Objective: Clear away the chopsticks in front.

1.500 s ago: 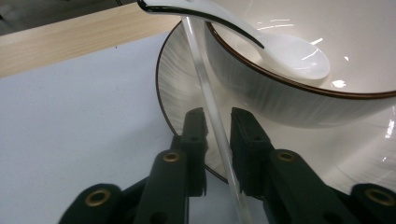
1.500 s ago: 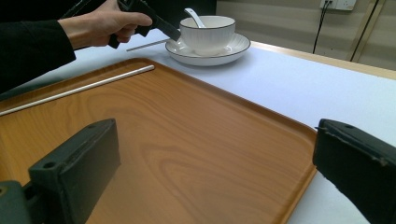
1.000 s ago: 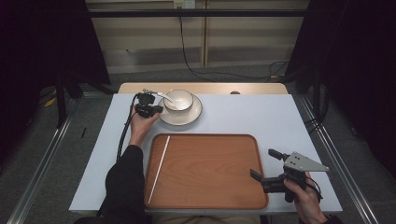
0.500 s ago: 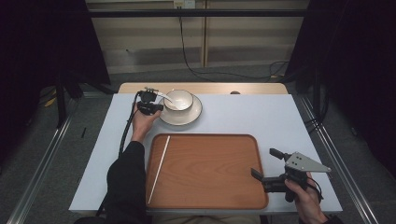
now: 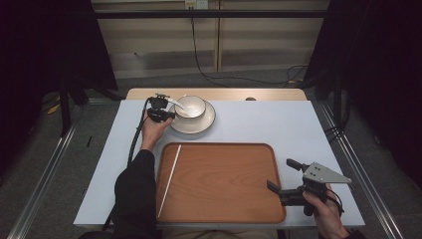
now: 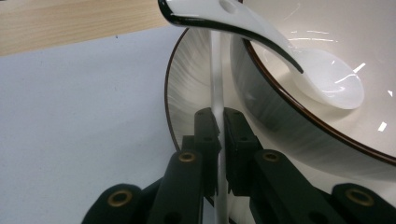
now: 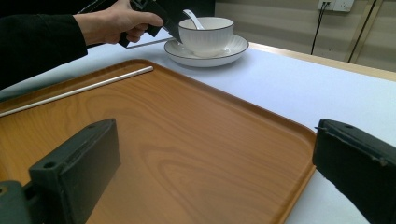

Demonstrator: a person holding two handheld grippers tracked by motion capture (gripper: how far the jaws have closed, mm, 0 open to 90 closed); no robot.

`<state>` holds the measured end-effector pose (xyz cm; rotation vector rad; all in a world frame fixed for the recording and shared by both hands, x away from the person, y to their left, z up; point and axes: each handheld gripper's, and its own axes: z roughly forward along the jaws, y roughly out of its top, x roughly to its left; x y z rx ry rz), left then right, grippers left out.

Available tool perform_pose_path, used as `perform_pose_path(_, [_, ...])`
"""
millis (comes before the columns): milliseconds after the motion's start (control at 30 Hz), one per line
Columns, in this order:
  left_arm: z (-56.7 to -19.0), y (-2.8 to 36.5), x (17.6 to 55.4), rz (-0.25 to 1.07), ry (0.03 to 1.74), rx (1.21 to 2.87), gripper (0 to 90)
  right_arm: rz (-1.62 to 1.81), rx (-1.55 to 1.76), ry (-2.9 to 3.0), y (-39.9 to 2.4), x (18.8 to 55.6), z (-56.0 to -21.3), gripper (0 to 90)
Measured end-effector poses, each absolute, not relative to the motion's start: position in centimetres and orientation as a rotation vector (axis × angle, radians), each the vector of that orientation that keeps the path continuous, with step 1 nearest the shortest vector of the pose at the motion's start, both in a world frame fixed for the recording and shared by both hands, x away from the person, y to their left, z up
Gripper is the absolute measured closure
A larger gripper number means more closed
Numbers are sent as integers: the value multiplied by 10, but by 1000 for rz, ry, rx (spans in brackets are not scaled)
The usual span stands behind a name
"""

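Note:
A white bowl [image 5: 192, 105] stands on a white saucer [image 5: 204, 122] at the table's far side. A white spoon [image 5: 177, 103] rests in the bowl, its handle over the left rim. My left gripper [image 5: 167, 115] is at the saucer's left edge, shut on a thin white chopstick [image 6: 216, 84]. That chopstick runs between the pads toward the spoon handle [image 6: 210, 21]. A second white chopstick [image 5: 170, 178] lies along the left side of the wooden tray [image 5: 224, 199]. My right gripper [image 5: 279, 174] hovers open at the tray's near right corner, nothing between its jaws [image 7: 215, 158].
The tray [image 7: 187, 140] lies on a pale tabletop [image 5: 278, 124] with bare room to the right of the saucer. A wooden strip [image 5: 268, 94] borders the far edge. A cable [image 5: 130, 149] trails from the left gripper along the sleeve.

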<state>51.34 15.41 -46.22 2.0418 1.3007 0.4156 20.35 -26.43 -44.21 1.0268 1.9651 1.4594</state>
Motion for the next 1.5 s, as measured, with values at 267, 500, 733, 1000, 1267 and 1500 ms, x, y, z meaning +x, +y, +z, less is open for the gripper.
perform_pose_path(267, [-462, 155, 511, 415, 1289, 2049, 855, 1461, 1025, 1966, -264, 203, -442, 4])
perform_pose_path(500, [-456, 157, 507, 433, 1276, 2046, 855, 1458, 1023, 1968, -264, 203, -442, 4])
perform_pose_path(733, [-450, 161, 499, 454, 1267, 2000, 855, 1461, 1015, 1968, -264, 203, -442, 4])
perform_pose_path(1000, [-451, 167, 488, 450, 1276, 1965, 855, 1459, 1021, 1968, -263, 203, -442, 4])
perform_pose_path(1267, [-448, 175, 480, 457, 1275, 1947, 855, 1458, 1009, 1976, -263, 202, -442, 4])
perform_pose_path(1500, [-449, 180, 468, 467, 1308, 1928, 856, 1463, 1003, 1971, -262, 203, -442, 4])
